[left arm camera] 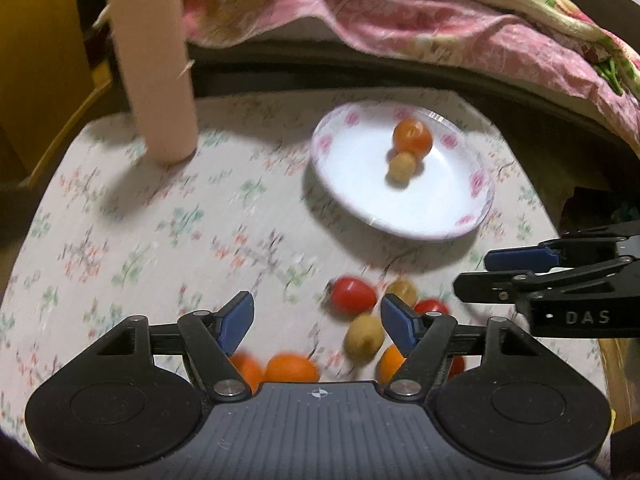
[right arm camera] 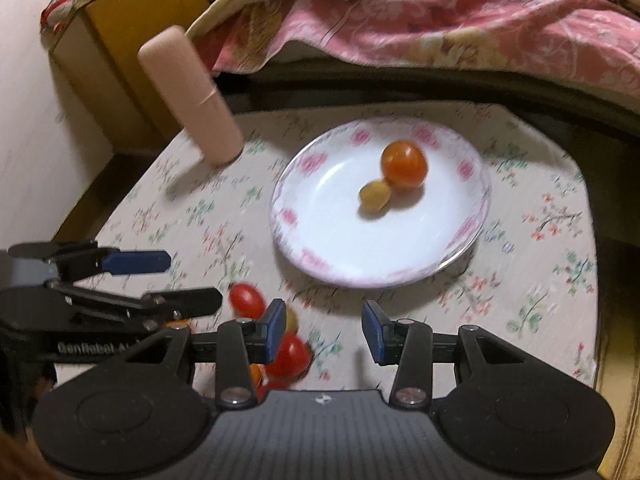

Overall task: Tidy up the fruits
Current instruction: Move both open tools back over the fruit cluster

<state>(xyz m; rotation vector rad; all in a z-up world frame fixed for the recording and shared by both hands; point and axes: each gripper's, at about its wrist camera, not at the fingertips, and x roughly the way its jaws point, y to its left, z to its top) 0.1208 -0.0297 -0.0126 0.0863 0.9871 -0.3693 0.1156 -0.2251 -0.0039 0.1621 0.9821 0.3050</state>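
A white plate with pink flowers (left arm camera: 352,192) (right arm camera: 320,232) sits on the flowered tablecloth and holds an orange tomato (left arm camera: 412,136) (right arm camera: 404,164) and a small yellow-brown fruit (left arm camera: 402,166) (right arm camera: 374,196). Loose fruits lie in front of the plate: a red tomato (left arm camera: 352,294) (right arm camera: 246,298), another red one (right arm camera: 290,354), a yellow-green fruit (left arm camera: 362,336) and orange fruits (left arm camera: 290,368). My left gripper (left arm camera: 318,322) is open and empty above the loose fruits. My right gripper (right arm camera: 324,330) is open and empty, just right of them.
A pink cylinder (left arm camera: 154,76) (right arm camera: 192,96) stands at the table's far left. A pink flowered quilt (left arm camera: 440,12) (right arm camera: 440,16) hangs over the bed behind the table. A yellow cabinet (right arm camera: 120,32) stands at the left.
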